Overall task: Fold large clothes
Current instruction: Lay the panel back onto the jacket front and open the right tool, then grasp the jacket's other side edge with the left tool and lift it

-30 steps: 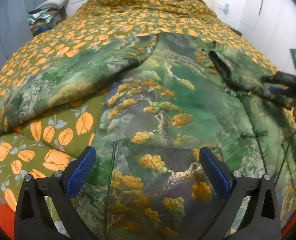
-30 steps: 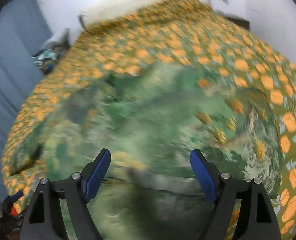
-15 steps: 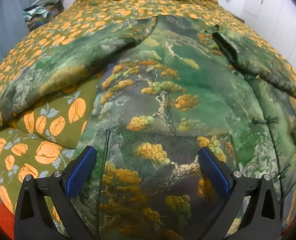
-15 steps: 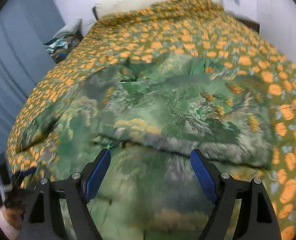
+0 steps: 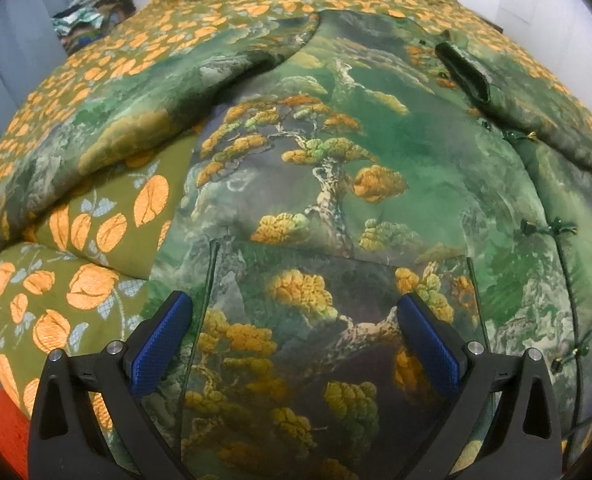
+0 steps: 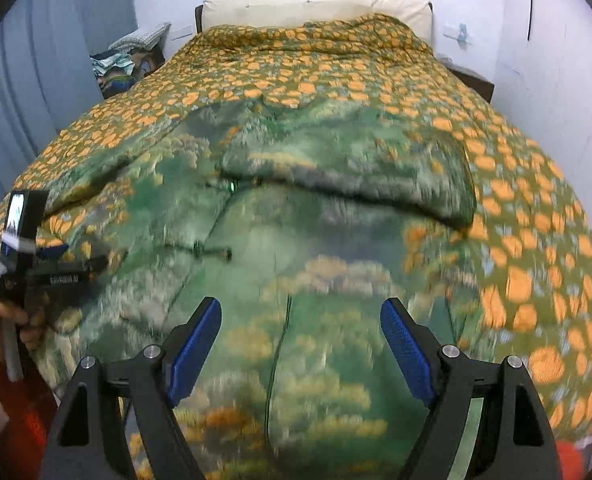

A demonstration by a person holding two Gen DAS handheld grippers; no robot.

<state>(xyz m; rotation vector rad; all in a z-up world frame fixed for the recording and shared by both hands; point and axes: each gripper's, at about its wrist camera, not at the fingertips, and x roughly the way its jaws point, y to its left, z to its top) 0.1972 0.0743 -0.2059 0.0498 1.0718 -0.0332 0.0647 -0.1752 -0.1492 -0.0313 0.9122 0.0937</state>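
A large green garment [image 5: 335, 184] printed with pine trees and golden clouds lies spread on the bed. Its left sleeve [image 5: 144, 120] stretches out to the left; its right sleeve [image 5: 535, 120] is folded across the chest. Knot fastenings [image 5: 551, 230] run down its front. My left gripper [image 5: 296, 332] is open and empty, low over the hem. My right gripper [image 6: 299, 340] is open and empty over the garment's lower right part [image 6: 315, 272]. The folded sleeve [image 6: 355, 168] shows blurred in the right wrist view. The left gripper [image 6: 36, 268] appears there at the far left, held by a hand.
The bed wears a green quilt with orange flowers [image 5: 96, 224], also in the right wrist view [image 6: 535, 240]. A white pillow [image 6: 315, 8] lies at the headboard. A pile of clothes [image 6: 128, 64] sits beside the bed at back left. A grey curtain [image 6: 36, 80] hangs on the left.
The right gripper has drawn back from the folded sleeve toward the near hem and left the left wrist view. The left gripper has moved slightly forward. Both stay open.
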